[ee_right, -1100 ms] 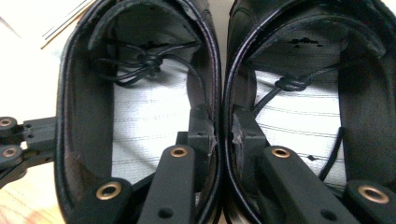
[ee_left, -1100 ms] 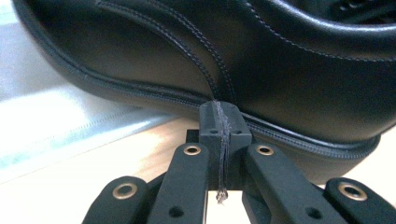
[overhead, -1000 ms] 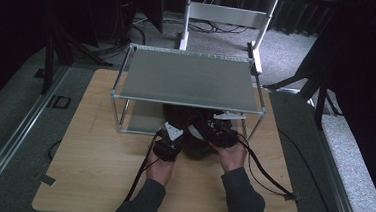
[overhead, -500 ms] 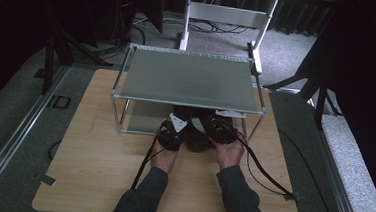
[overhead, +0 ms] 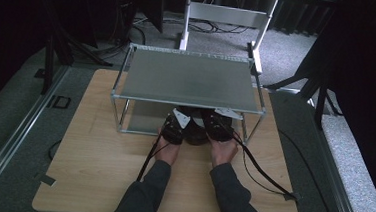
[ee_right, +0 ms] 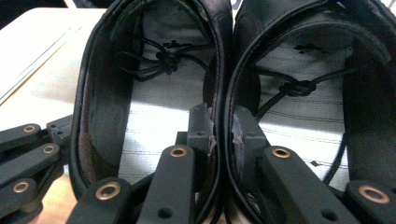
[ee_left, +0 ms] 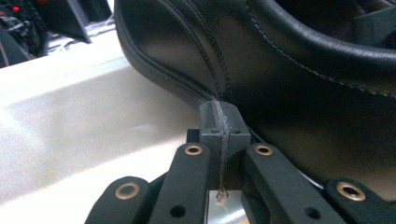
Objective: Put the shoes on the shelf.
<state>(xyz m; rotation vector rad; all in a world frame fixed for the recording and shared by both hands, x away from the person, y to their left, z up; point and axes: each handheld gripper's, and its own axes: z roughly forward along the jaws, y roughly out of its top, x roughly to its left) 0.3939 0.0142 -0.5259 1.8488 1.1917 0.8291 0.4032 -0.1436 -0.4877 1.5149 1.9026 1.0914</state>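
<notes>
A pair of black leather shoes (overhead: 196, 131) lies at the front of the metal rack's lower shelf (overhead: 142, 118), under its top shelf (overhead: 190, 78). In the right gripper view, my right gripper (ee_right: 222, 123) is shut on the two touching inner walls of the left shoe (ee_right: 102, 93) and the right shoe (ee_right: 364, 93). Laces lie inside both. My left gripper (ee_left: 219, 119) is shut with nothing between its pads, its tips against the outer side of a shoe (ee_left: 303, 93). From above, the left gripper (overhead: 174, 127) and right gripper (overhead: 219, 126) flank the pair.
The rack stands at the far middle of a wooden table (overhead: 96, 170). Its front posts (overhead: 122, 114) rise on either side of the hands. Cables (overhead: 261, 171) trail from the grippers across the table. A white stand (overhead: 227, 13) is beyond the table.
Both hands have moved forward toward the rack, carrying the shoes farther in under the top shelf.
</notes>
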